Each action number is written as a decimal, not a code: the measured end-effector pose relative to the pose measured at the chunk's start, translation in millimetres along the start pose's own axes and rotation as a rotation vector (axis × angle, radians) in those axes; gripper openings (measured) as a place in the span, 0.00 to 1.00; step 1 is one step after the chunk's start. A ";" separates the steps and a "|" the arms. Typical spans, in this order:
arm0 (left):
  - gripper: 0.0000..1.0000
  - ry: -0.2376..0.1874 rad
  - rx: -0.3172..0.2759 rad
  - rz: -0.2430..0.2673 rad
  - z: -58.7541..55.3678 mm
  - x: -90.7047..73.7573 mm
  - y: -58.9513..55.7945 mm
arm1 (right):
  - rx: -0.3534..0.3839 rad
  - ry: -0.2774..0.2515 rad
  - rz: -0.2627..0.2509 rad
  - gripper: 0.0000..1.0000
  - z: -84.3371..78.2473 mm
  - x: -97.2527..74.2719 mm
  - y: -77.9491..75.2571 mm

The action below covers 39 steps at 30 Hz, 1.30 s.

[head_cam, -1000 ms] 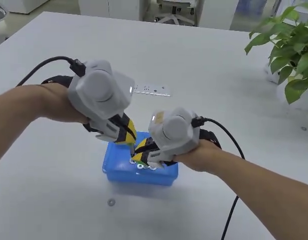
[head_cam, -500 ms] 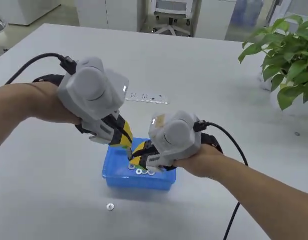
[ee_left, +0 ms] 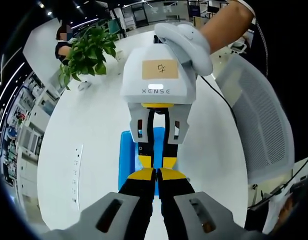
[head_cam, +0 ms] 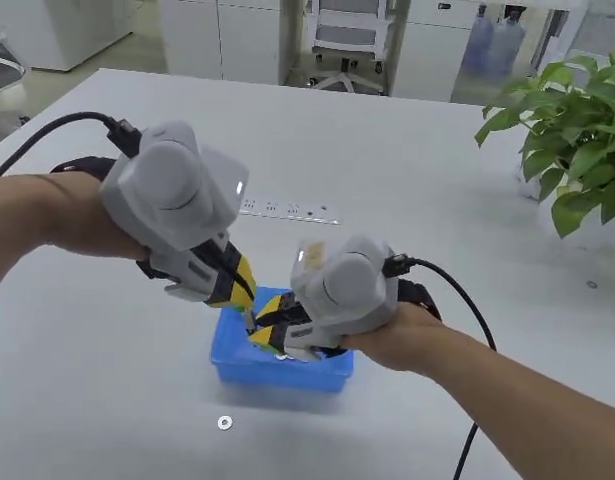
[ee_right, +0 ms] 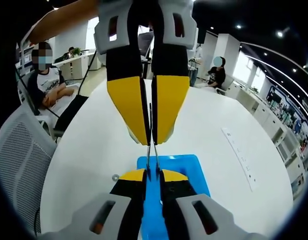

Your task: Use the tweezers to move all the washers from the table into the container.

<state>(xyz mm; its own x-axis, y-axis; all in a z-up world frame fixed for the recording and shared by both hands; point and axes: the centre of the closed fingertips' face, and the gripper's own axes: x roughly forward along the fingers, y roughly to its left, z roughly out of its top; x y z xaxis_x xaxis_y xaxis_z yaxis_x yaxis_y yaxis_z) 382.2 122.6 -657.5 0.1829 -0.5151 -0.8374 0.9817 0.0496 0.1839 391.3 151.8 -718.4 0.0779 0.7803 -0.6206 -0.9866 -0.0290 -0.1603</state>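
The blue container (head_cam: 237, 365) sits on the white table, and both grippers meet nose to nose above it. Thin metal tweezers (ee_right: 149, 155) run from my right gripper (ee_right: 152, 175) up into the yellow jaws of my left gripper (ee_right: 149, 135), and both are shut on them. In the head view the left gripper (head_cam: 249, 312) comes down from the upper left. The right gripper (head_cam: 262, 335) comes in from the right, low over the container. One washer (head_cam: 224, 422) lies on the table in front of the container and is also seen as the washer (ee_right: 115, 177) beside the container (ee_right: 189, 170).
A white power strip (head_cam: 287, 210) lies behind the container. A potted plant (head_cam: 572, 130) stands at the table's right edge. Black cables trail from both grippers. Office chairs and seated people are beyond the table.
The head camera has tilted up. Both grippers stay joined over the container. The right gripper sits lower and now hides the washers that showed inside the container.
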 end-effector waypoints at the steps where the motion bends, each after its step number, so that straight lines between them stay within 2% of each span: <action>1: 0.06 0.001 -0.002 0.000 -0.7 -0.7 -1.0 | 0.000 -0.003 0.004 0.12 1.2 0.8 1.1; 21: 0.06 0.019 -0.036 -0.011 -15.9 -6.6 -25.4 | -0.012 -0.026 0.062 0.13 11.9 17.9 29.9; 34: 0.06 0.011 -0.054 -0.011 -21.2 -6.2 -37.6 | -0.017 -0.024 0.082 0.13 10.0 27.6 42.3; 39: 0.06 0.000 -0.056 -0.015 -20.0 -4.4 -42.3 | -0.015 -0.024 0.090 0.12 7.0 29.7 47.4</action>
<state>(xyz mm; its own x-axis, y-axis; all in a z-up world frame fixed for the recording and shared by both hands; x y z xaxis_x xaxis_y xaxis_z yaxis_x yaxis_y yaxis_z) 340.9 139.8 -671.9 0.1682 -0.5158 -0.8400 0.9858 0.0901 0.1420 345.9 177.9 -739.1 -0.0149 0.7887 -0.6146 -0.9873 -0.1089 -0.1158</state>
